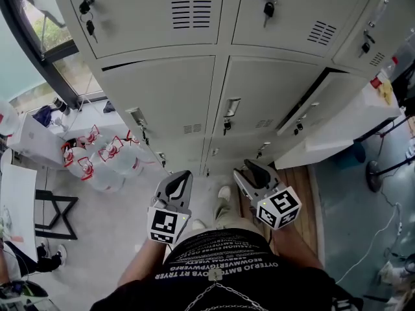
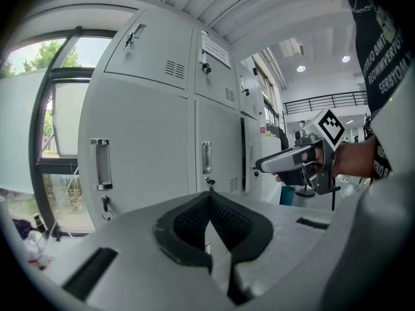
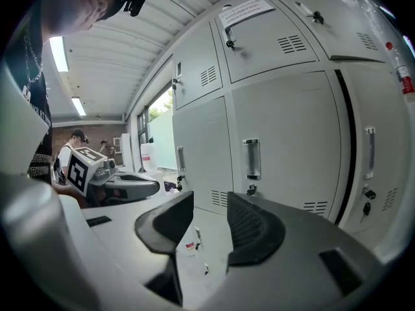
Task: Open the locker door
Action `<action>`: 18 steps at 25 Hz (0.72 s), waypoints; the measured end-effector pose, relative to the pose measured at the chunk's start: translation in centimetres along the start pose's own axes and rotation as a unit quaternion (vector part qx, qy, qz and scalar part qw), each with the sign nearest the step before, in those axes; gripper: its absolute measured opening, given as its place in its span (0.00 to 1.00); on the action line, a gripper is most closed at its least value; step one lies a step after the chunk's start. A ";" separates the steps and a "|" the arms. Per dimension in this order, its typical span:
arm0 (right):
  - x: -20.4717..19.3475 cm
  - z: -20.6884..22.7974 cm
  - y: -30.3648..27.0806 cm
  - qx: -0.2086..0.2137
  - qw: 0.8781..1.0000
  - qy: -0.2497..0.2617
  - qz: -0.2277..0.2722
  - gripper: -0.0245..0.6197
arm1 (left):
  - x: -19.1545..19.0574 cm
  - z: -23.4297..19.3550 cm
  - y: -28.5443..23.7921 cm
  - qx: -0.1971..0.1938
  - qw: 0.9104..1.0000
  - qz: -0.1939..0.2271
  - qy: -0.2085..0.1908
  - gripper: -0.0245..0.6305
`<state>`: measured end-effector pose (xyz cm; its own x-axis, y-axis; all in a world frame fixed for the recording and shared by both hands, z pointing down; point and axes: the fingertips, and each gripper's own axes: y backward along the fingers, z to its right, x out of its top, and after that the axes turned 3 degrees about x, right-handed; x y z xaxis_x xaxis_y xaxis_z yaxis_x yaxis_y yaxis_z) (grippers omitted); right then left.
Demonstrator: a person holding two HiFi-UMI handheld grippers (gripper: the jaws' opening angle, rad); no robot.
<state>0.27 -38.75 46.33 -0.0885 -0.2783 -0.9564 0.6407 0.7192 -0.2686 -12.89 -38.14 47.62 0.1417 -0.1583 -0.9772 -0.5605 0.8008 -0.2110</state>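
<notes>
Locker bank (image 1: pixel 162 18) ahead; locker door (image 1: pixel 272 89) beyond L tongs (image 1: pixel 180 173), R tongs (image 1: pixel 248 164), untouched.

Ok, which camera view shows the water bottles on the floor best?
The head view: the water bottles stand together in full sight. The right gripper view shows only a glimpse of one between its fingers; the left gripper view shows none clearly.

The locker doors (image 1: pixel 162 96) are smooth grey painted metal, a bit dull. Their handles (image 3: pixel 251 159) are shiny metal. The right gripper (image 3: pixel 209 206) is smooth grey plastic. Its black pads (image 3: pixel 253 229) look rough and dotted.
</notes>
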 end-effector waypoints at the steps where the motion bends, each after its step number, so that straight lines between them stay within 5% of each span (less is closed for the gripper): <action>1: 0.3 0.3 -0.5 0.003 1.000 0.001 0.003 0.26 | -0.1 -0.5 -0.1 0.007 1.000 -0.003 0.001 0.03; 18: 4.6 6.7 -9.0 0.054 0.998 0.007 0.029 0.27 | 1.2 -3.9 -7.3 0.042 0.999 -0.024 -0.008 0.03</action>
<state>-0.83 -50.78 45.11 -0.0600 -0.2290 -0.9716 0.7234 0.6607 -0.2004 -11.80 -46.42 47.84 0.1799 -0.1883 -0.9655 -0.4826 0.8383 -0.2535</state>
